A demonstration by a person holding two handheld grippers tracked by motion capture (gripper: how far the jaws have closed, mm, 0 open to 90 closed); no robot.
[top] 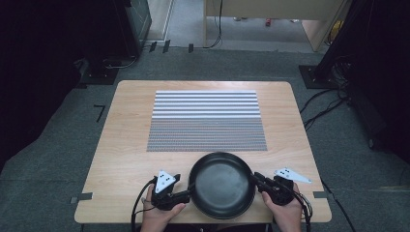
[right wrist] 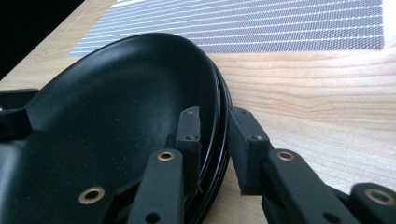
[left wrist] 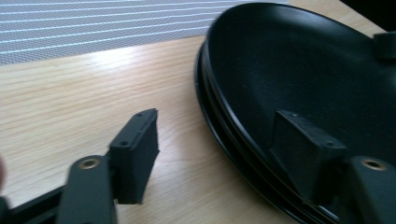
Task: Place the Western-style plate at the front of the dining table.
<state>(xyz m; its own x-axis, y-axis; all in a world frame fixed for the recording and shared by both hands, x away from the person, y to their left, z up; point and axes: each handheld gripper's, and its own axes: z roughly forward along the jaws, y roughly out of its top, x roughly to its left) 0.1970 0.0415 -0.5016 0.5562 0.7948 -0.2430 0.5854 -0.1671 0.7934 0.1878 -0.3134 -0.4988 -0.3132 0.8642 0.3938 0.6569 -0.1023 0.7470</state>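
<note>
No readable text, labels, brands or numbers showing anywhere. The mat [top: 206,121] on the worktop [top: 125,140] is carrying only plain stripes, no lettering.

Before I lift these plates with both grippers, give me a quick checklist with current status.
1. Right hand-held gripper straddles the rim of the plates, one jaw inside, one outside: ok.
2. Right jaws clamped on the rim: cannot tell, they sit close but a thin gap may remain.
3. Left hand-held gripper straddles the opposite rim: ok.
4. Left jaws closed on the rim: not ok, wide open.
5. Stack aligned: ok, rims nest evenly.
6. Mat ahead free of objects: ok.
</note>
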